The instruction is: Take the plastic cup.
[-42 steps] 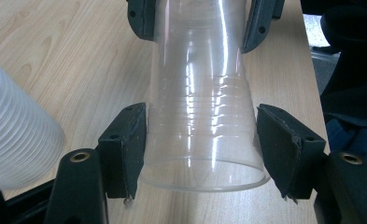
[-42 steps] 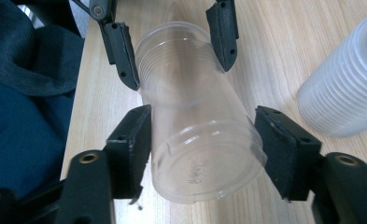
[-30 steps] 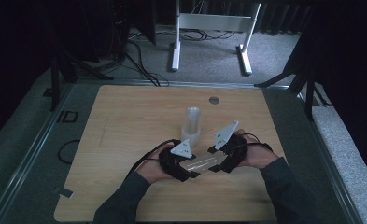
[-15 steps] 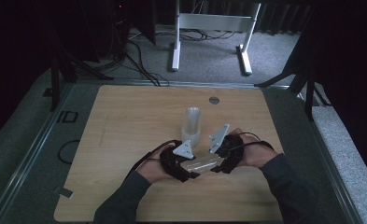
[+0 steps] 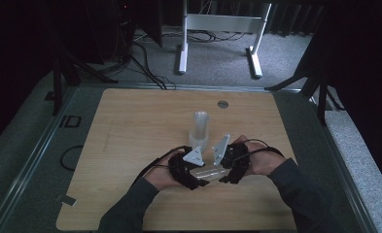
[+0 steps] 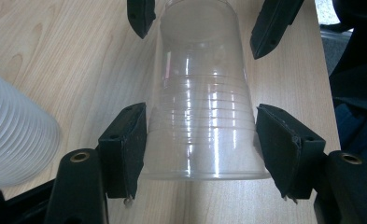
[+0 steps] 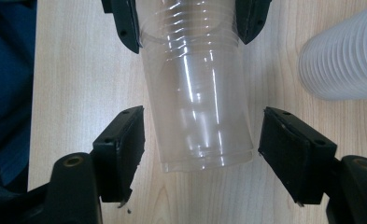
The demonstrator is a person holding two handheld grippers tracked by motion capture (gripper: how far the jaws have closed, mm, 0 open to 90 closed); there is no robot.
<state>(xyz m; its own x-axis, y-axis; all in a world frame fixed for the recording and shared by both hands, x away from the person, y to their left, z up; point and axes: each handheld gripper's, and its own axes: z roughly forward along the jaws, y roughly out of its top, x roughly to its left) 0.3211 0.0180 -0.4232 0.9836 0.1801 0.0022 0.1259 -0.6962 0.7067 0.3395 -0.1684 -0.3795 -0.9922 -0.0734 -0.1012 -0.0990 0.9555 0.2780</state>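
A clear plastic cup (image 5: 209, 172) lies level just above the wooden table (image 5: 130, 131), between my two grippers, which face each other. My left gripper (image 5: 202, 178) is shut on the cup's ribbed wide end (image 6: 200, 140), both pads pressing its sides. My right gripper (image 5: 219, 173) reaches around the narrow base end (image 7: 204, 140). Its jaws have just been opening and stand apart from the cup, with a gap on each side. A second cup seems nested inside. A stack of whitish cups (image 5: 199, 128) stands upright just beyond the grippers.
The cup stack (image 6: 13, 140) is close to the held cup on the far side (image 7: 344, 60). A small metal disc (image 5: 222, 104) sits near the table's far edge. Black cables (image 5: 152, 167) trail from the grippers over the tabletop. White stand legs (image 5: 181, 53) rest on the floor behind.
My right gripper has shifted a little toward the left one and its grey plate has tipped more upright. The left gripper and the cup have stayed put.
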